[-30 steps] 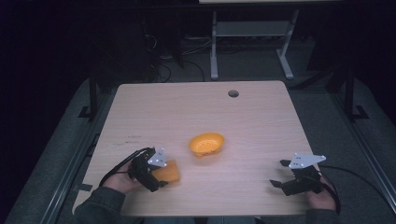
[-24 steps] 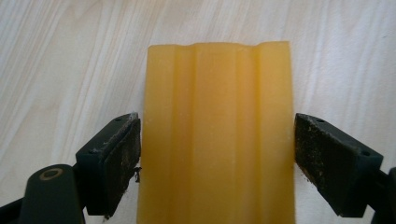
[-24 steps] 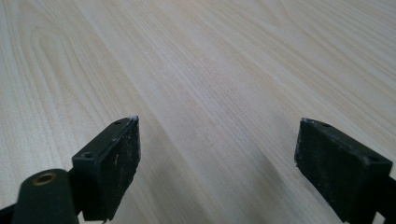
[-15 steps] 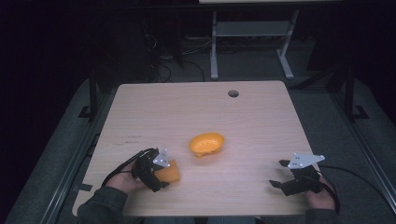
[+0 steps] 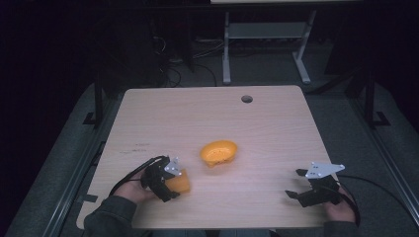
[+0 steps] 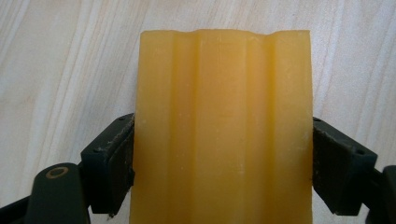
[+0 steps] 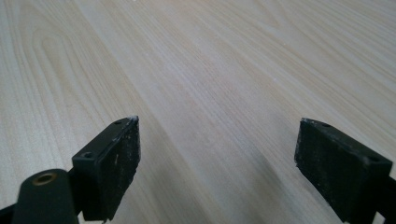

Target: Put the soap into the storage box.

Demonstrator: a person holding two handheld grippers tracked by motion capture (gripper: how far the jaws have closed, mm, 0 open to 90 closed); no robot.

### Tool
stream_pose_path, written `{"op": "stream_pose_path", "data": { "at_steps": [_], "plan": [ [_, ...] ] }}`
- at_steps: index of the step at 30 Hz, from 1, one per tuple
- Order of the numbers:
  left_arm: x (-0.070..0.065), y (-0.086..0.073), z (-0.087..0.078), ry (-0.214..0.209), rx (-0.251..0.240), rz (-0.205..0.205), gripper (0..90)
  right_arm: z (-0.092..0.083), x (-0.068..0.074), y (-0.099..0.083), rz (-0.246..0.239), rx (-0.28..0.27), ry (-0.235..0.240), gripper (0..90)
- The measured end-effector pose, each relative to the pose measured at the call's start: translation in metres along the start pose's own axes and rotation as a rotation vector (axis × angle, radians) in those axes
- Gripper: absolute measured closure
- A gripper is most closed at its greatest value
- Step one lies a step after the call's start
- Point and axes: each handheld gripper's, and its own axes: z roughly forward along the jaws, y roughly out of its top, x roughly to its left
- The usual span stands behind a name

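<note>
My left claw (image 5: 170, 183) squeezed a yellow block (image 6: 223, 126) from both sides, low over the near left part of the table (image 5: 276, 128). The block's long side ran straight away from my claw, along the jaws, and its far end pointed forward. Up close, the left gripper view showed long grooves running down the block. From high up I could see an orange bowl (image 5: 219, 152) near the block but not touching it. My right claw (image 5: 299, 183) sat wide open at the near right, holding nothing.
</note>
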Motion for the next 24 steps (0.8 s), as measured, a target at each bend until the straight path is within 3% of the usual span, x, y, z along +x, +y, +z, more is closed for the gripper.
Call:
{"op": "stream_pose_path", "data": {
  "at_steps": [6,16,24],
  "plan": [
    [0.0006,-0.0002,0.0005,-0.006,-0.001,-0.008,18.9,0.0,-0.0002,-0.0001,-0.003,-0.002,0.0,13.7],
    [-0.0036,0.0009,-0.0036,0.026,0.005,0.014,20.7,-0.0027,-0.0006,-0.0012,0.009,-0.017,-0.007,13.7],
    [-0.0037,0.0036,-0.0084,0.01,-0.011,0.018,20.8,-0.0038,0.0,-0.0012,0.013,-0.023,-0.006,13.7]
  ]
}}
